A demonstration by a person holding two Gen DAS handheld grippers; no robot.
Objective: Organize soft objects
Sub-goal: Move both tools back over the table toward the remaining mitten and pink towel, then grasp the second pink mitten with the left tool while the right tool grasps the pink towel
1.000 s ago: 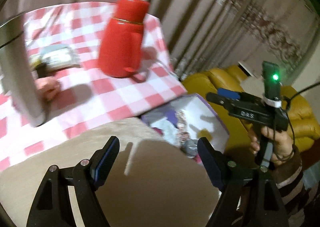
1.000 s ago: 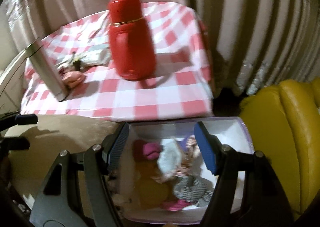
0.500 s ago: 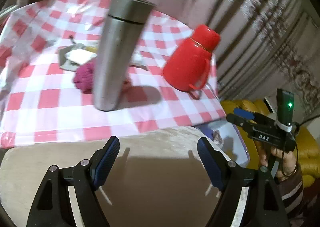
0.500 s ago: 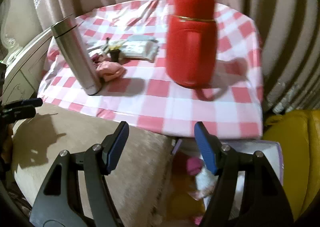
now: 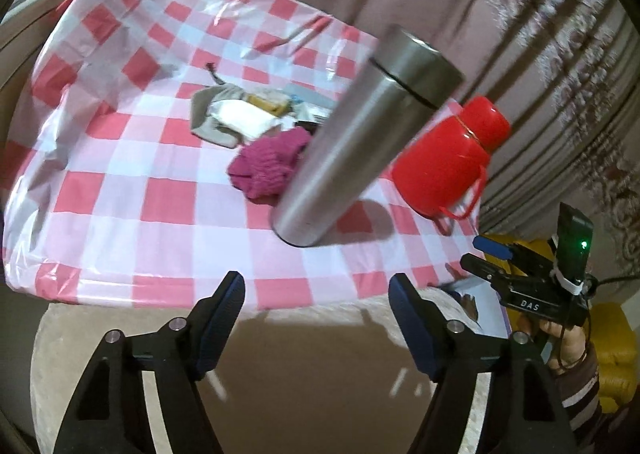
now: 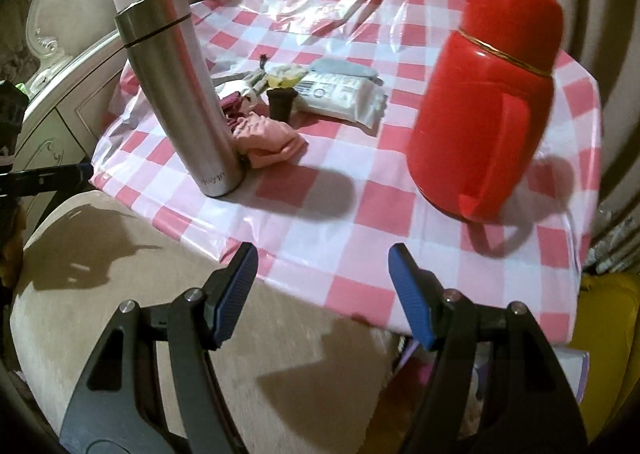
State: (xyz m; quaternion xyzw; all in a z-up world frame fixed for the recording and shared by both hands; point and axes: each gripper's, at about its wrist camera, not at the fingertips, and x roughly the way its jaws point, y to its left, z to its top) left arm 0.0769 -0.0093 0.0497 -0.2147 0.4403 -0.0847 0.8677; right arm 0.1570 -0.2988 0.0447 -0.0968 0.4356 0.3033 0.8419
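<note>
A magenta fuzzy cloth (image 5: 268,162) lies on the checked tablecloth (image 5: 132,190), behind the steel flask (image 5: 360,134). In the right wrist view a pink cloth (image 6: 268,140) lies bunched against the flask (image 6: 180,94). My left gripper (image 5: 316,286) hovers over the table's near edge; its jaws are closing with nothing between them. My right gripper (image 6: 324,254) is open and empty, short of the table edge, and it shows at the right of the left wrist view (image 5: 520,282). A white box (image 6: 576,370) holding soft items sits low at the right.
A red jug (image 6: 488,94) stands at the table's right. A wipes packet (image 6: 340,90), a small dark cup (image 6: 282,102) and a grey pouch (image 5: 208,114) lie mid-table. A beige cushioned seat (image 5: 280,354) is below both grippers. A yellow sofa (image 5: 612,338) and curtains are at the right.
Both views have swung away from the white box toward the table, which now fills them. The left gripper's jaws stand slightly narrower.
</note>
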